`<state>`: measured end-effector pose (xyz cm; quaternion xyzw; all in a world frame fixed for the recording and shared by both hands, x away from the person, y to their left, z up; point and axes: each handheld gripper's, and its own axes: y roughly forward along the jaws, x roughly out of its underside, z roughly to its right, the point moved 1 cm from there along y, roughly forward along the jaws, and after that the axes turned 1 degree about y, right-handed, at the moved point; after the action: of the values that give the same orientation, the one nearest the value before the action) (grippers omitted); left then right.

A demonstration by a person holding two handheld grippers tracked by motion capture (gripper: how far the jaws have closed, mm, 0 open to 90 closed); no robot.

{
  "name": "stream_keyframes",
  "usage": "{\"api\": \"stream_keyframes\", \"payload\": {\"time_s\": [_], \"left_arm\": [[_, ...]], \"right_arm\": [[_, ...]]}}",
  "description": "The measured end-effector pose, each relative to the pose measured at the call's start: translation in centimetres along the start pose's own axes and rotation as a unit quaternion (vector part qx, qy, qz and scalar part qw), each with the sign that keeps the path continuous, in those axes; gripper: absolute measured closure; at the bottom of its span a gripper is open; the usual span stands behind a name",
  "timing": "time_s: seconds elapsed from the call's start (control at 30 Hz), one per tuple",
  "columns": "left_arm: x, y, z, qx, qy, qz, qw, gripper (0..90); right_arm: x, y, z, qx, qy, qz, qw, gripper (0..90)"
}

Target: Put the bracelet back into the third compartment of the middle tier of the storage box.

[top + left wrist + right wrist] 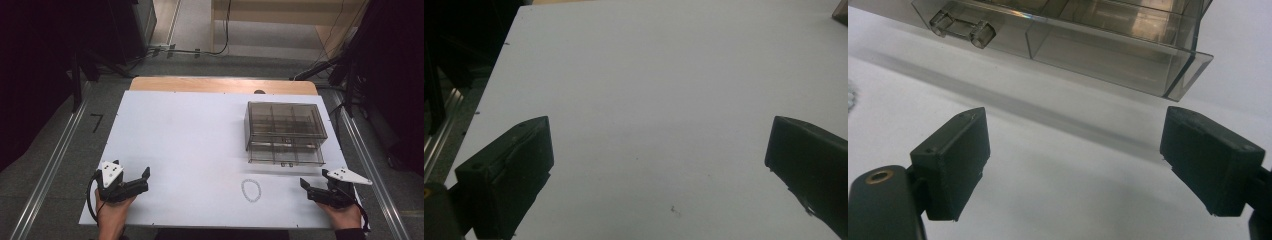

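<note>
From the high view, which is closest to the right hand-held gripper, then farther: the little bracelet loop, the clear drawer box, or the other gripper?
1. Clear drawer box, just ahead of the right hand-held gripper.
2. Bracelet loop, to its left on the white table; nearly as close, hard to call.
3. Left hand-held gripper, far across the table.

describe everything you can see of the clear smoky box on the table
The box is smoky, see-through plastic, seemingly a small drawer cabinet. Dividers split its inside into compartments, and a clear handle sits on the front facing the person. Its drawers look shut and nothing is visible inside. It stands flat and upright on the white table, at the far right. The bracelet-like loop lies apart in front. Neither hand-held gripper touches it.
</note>
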<state>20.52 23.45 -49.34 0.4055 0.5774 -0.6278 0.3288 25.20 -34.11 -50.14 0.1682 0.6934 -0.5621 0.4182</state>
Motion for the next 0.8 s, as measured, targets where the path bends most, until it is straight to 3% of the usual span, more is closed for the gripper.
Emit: {"api": "stream_keyframes", "payload": {"time_s": [0.8], "left_arm": [[0.00, 0.24, 0.06, 0.002, -0.002, -0.003, 1.0000, 0.0]], "right_arm": [[-0.32, 0.54, -0.99, -0.010, -0.010, -0.006, 0.9999, 11.0]]}}
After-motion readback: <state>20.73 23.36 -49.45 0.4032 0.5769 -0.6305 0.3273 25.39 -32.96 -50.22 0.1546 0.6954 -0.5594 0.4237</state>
